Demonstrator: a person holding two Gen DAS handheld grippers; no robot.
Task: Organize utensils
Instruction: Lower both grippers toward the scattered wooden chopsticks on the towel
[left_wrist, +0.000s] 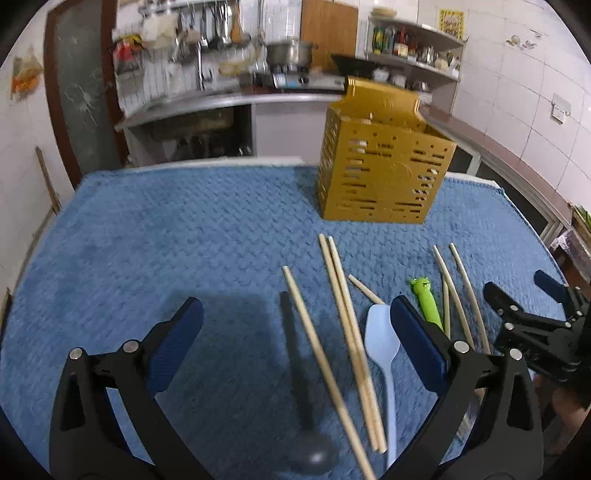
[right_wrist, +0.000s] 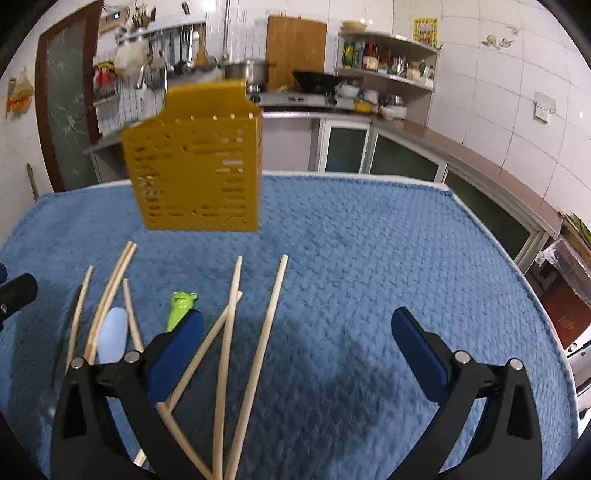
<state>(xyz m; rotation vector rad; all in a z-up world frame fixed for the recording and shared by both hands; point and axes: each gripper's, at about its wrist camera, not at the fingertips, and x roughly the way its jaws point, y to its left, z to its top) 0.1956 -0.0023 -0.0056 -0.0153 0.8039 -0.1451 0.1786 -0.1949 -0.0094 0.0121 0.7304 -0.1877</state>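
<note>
A yellow slotted caddy (left_wrist: 384, 166) with a taller back panel stands upright at the far side of the blue mat (left_wrist: 166, 240). Near it lie loose pale wooden chopsticks (left_wrist: 347, 314), some crossing; among them are a light blue spoon (left_wrist: 380, 343), a green frog-faced utensil (left_wrist: 426, 299) and, further left, a dark ladle (left_wrist: 303, 398). The left gripper (left_wrist: 295, 343) and right gripper (right_wrist: 295, 347) both hover above the mat, fingers spread wide, holding nothing.
</note>
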